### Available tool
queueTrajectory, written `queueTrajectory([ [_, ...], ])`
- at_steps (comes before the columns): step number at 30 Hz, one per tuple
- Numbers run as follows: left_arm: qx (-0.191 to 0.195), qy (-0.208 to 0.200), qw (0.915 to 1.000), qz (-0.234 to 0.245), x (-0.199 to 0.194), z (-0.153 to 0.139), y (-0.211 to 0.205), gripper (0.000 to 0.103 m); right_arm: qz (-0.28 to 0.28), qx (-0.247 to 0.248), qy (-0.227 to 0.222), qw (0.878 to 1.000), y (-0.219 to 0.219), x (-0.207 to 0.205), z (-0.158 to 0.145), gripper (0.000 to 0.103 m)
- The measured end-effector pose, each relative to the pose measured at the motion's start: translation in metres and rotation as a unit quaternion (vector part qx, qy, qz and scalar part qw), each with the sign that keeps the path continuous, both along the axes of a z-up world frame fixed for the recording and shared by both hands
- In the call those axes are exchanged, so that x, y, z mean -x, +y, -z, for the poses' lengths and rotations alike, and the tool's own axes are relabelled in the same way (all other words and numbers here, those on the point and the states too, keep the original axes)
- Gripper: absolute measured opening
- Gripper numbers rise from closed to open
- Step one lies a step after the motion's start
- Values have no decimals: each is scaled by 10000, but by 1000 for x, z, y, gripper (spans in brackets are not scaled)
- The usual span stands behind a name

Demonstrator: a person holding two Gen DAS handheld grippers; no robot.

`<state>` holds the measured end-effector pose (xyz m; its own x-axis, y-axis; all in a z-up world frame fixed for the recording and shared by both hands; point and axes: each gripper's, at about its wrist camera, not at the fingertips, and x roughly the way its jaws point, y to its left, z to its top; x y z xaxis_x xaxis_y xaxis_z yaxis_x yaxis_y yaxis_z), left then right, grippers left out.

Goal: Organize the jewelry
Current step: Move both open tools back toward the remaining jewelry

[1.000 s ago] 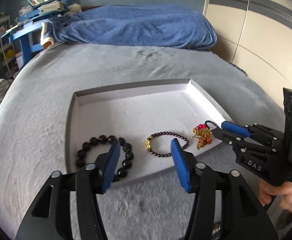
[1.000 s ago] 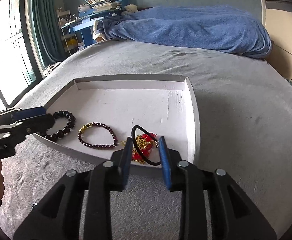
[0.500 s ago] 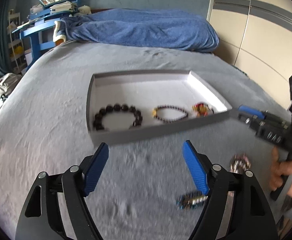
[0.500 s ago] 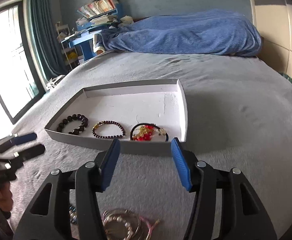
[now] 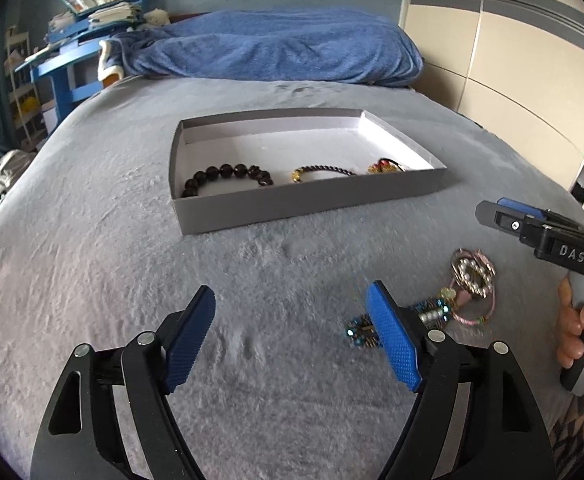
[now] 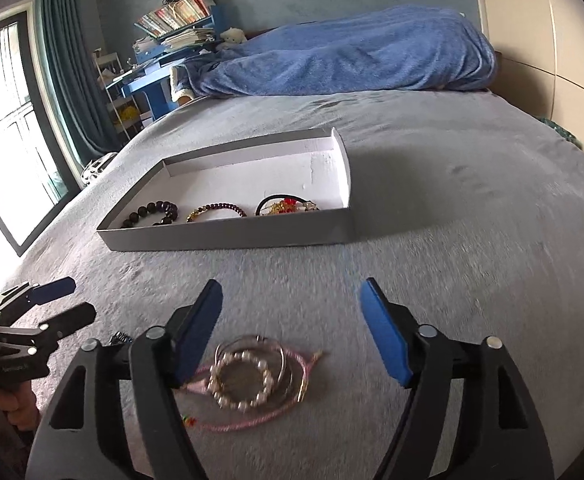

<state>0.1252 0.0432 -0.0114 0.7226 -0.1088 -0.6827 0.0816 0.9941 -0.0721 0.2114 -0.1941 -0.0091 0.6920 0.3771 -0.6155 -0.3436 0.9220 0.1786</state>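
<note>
Near the bed's (image 6: 472, 200) front edge, tangled bracelets (image 6: 248, 376) could be snagged together; right gripper (image 6: 290, 332) and left gripper (image 5: 292, 340) just spread, nothing held.

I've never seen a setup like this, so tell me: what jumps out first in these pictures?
A shallow grey tray lies on the grey bed cover, with three bracelets lined up along its near wall, the black bead bracelet leftmost. Nearer the camera, a loose heap of pearl and pink cord jewelry lies on the cover. The right gripper hangs over that heap with blue pads wide apart and nothing between them.
</note>
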Motion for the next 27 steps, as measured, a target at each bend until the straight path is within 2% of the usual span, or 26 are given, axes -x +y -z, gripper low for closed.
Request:
queueTrajectory([
  [4, -82, -36, 9999, 66, 5, 2, -5, 79, 162, -21, -5, 9999, -9, 15, 1, 86],
  [12, -247, -40, 9995, 210, 13, 4, -15, 79, 456, -22, 82, 9989, -25, 38, 3, 90],
  [20, -399, 84, 9973, 618, 11, 7, -27, 78, 355, 114, 180, 9991, -19, 42, 9, 90],
  [23, -333, 257, 9967, 699, 6, 11, -28, 67, 348, 112, 203, 9991, -18, 41, 10, 90],
  [27, -129, 495, 9954, 809, -2, 16, -28, 61, 332, 122, 224, 9991, -17, 40, 11, 90],
])
